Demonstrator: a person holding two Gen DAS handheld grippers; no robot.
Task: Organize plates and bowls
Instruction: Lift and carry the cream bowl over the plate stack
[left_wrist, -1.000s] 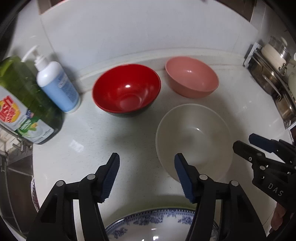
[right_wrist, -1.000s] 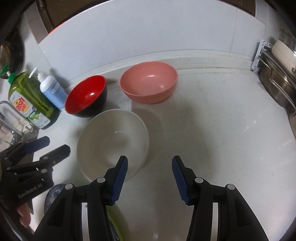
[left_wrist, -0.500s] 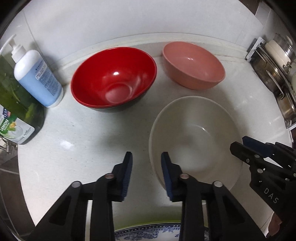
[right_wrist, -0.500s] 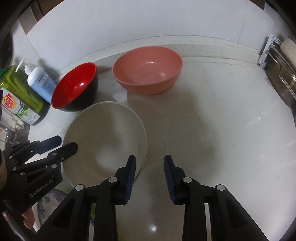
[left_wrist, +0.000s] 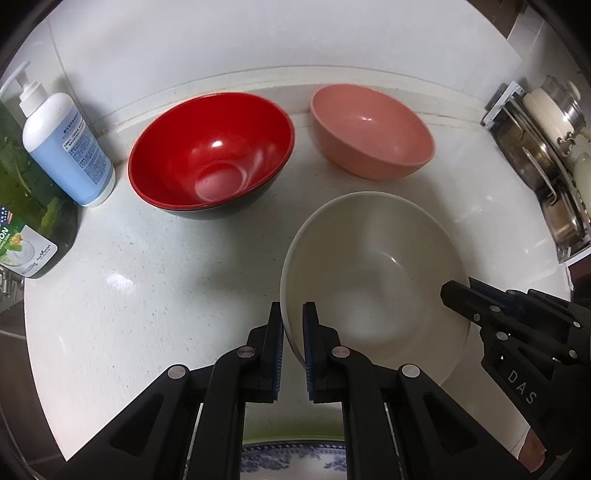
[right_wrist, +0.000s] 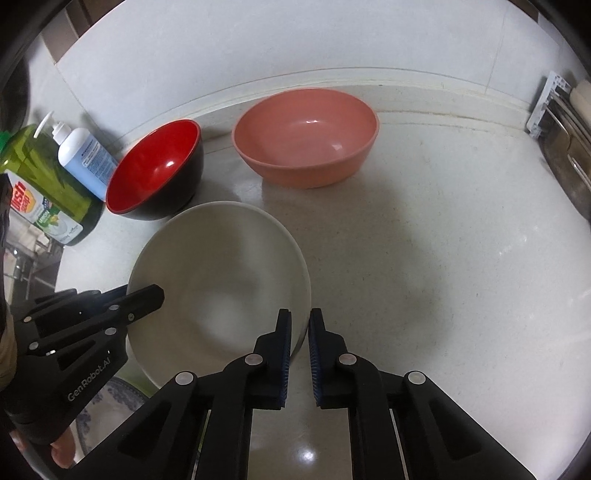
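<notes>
a white speckled counter (left_wrist: 155, 295) fills the room, shiny where light hits it. a plain white wall (left_wrist: 258, 37) stands at the far side. soap bottles (left_wrist: 66, 147) sit far left. a metal rack (left_wrist: 546, 158) with pots is on the right.

Nearest bowl (left_wrist: 373, 273) in front — two bowls (left_wrist: 210, 155) behind, bottles (left_wrist: 66, 140) left

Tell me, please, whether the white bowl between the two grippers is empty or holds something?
Empty. The white bowl sits upright on the counter, and its bare inside shows down to the bottom in both wrist views, with nothing in it.
</notes>
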